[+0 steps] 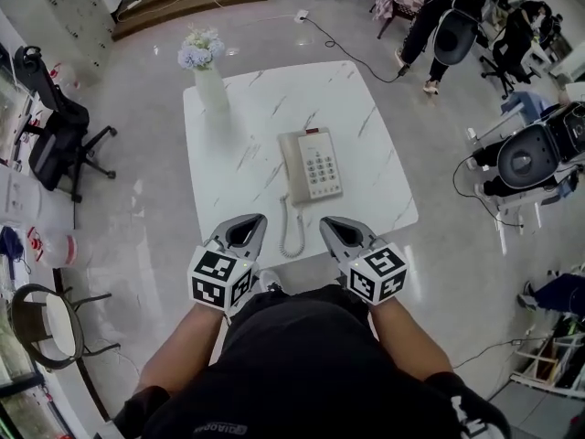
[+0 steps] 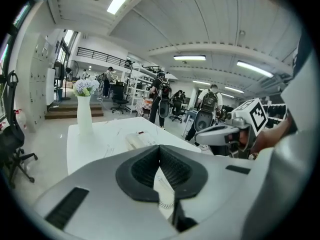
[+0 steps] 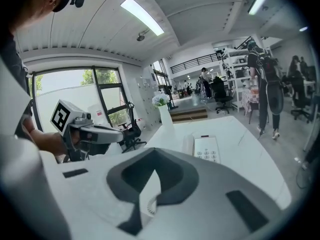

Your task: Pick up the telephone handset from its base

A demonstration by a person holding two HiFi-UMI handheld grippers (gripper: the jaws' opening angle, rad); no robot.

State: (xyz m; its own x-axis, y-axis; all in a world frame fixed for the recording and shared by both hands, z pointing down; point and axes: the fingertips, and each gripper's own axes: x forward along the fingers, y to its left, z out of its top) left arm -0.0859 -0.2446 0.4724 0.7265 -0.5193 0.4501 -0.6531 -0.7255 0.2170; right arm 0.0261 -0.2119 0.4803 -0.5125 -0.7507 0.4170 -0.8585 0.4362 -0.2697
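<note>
Handset (image 1: 294, 166) on one base (image 1: 322, 165); one vase (image 1: 212, 91); left gripper (image 1: 250, 224), right gripper (image 1: 336, 226) closed.

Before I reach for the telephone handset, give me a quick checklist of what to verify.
1. Handset seated on the telephone base: ok.
2. Left gripper open for grasping: not ok, jaws shut, empty.
3. Right gripper open: not ok, jaws shut, empty.
4. Path to handset clear: ok, vase stands apart at the far corner.
5. Coiled cord free to follow: cannot tell; it trails to the near edge of the table.
</note>
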